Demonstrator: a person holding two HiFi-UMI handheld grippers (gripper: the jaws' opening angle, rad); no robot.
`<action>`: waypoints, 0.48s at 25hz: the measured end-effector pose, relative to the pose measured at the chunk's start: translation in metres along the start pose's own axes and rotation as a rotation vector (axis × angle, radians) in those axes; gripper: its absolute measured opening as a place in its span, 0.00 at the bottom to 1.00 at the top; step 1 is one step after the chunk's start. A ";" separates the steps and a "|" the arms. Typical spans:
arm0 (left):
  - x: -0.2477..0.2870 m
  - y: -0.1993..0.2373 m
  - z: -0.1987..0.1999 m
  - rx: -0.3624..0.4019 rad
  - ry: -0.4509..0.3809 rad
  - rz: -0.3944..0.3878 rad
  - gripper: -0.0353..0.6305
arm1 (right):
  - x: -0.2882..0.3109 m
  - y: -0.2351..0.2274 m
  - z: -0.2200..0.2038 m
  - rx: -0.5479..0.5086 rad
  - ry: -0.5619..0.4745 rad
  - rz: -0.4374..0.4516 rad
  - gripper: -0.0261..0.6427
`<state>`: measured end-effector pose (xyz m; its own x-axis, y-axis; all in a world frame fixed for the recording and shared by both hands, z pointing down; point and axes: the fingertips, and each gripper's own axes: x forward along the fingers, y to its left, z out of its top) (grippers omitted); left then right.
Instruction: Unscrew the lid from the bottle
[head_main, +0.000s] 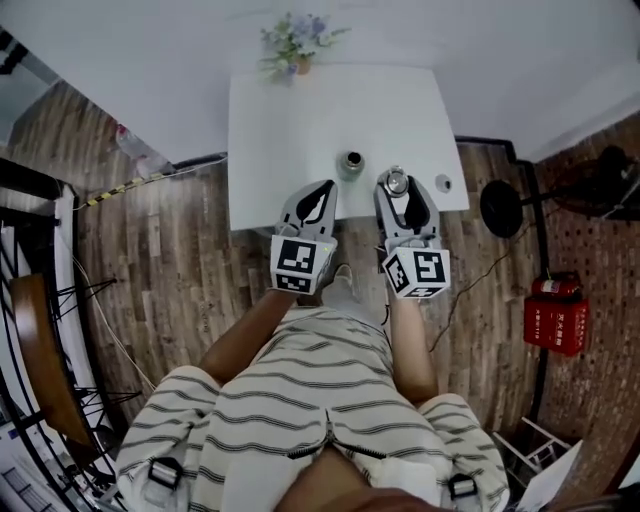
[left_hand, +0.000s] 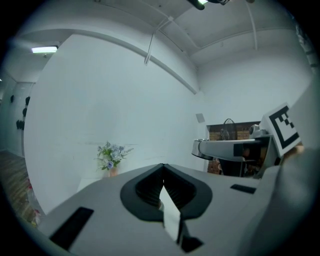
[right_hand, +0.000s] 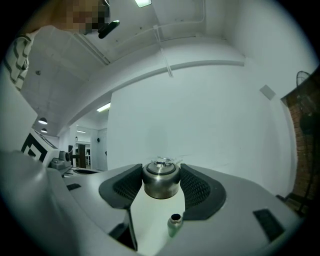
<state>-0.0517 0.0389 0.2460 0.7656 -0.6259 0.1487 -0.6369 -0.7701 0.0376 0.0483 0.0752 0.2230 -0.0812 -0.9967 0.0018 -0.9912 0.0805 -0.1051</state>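
**Lid off, bottle standing open**

My right tool (head_main: 398, 190) grips the steel lid (right_hand: 161, 181), held clear of the bottle (head_main: 350, 163), which stands open at frame centre on the white table (head_main: 280, 130). My left tool (left_hand: 162, 169) is closed and empty. The unscrewing looks done, so I judge the next move is setting the lid down.

Person wears a white shirt (head_main: 300, 395) with thin dark stripes. The pale grey left gripper (head_main: 326, 188) and right gripper (head_main: 397, 183) carry black-and-white marker cubes (head_main: 300, 265).

Seemingly no legible text anywhere.
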 end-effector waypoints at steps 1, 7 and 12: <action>-0.004 -0.001 0.003 0.005 -0.001 -0.001 0.04 | -0.002 0.003 0.003 -0.003 -0.001 -0.003 0.41; -0.028 -0.007 0.019 0.043 -0.023 -0.019 0.04 | -0.015 0.023 0.014 -0.021 -0.018 -0.011 0.41; -0.041 -0.007 0.020 0.064 -0.027 -0.027 0.04 | -0.022 0.033 0.015 -0.029 -0.020 -0.021 0.41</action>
<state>-0.0767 0.0680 0.2194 0.7851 -0.6074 0.1213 -0.6097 -0.7924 -0.0217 0.0193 0.0993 0.2048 -0.0583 -0.9982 -0.0162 -0.9953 0.0594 -0.0766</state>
